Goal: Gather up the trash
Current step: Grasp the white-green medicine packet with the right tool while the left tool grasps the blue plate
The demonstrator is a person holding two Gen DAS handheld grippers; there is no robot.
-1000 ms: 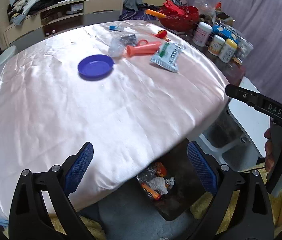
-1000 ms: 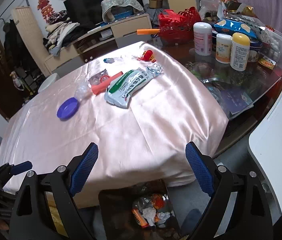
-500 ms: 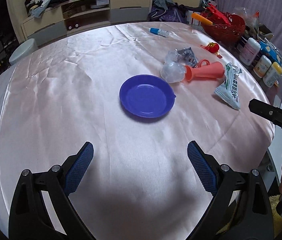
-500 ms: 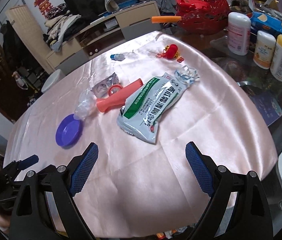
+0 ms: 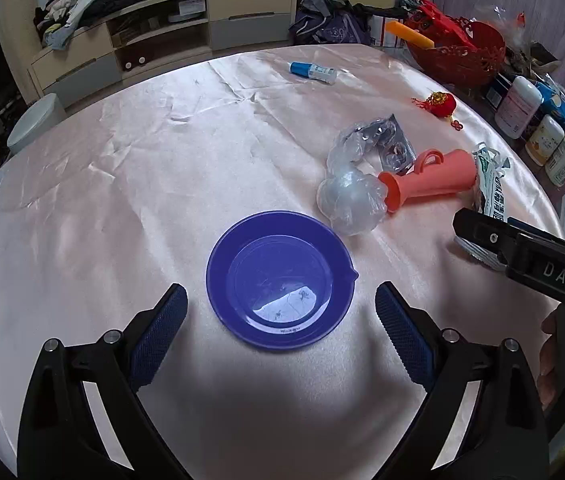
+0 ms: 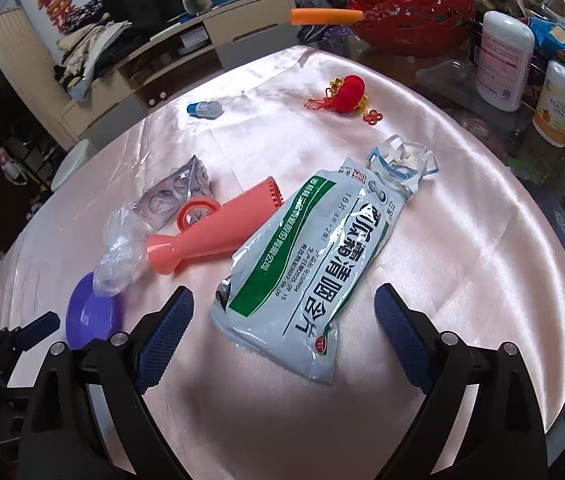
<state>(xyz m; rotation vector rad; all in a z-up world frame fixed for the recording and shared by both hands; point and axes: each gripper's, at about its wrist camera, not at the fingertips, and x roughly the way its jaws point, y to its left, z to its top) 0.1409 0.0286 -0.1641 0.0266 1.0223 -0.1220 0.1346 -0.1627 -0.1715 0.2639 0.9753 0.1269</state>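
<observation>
A blue plastic plate (image 5: 280,278) lies on the pink satin tablecloth (image 5: 122,184), straight ahead of my open left gripper (image 5: 280,328), whose fingers flank its near rim. A white and green torn pouch (image 6: 314,264) lies flat ahead of my open right gripper (image 6: 284,332). Between plate and pouch sit crumpled clear plastic (image 5: 350,200), a silver blister wrapper (image 5: 392,144) and a salmon plastic tube (image 5: 430,184). The right gripper's black finger (image 5: 522,252) shows at the right of the left wrist view, held by a hand (image 5: 562,360).
A small blue-white bottle (image 5: 312,72) and a red ornament (image 5: 440,104) lie farther back. A red basket (image 6: 414,20), several white bottles (image 6: 504,60) and snack bags crowd the table's right side. A cabinet (image 5: 162,40) piled with clothes stands behind.
Both grippers rose from beside the floor bin at the table edge and moved in over the table. The left now faces the blue plate, the right the pouch. Both stay open.
</observation>
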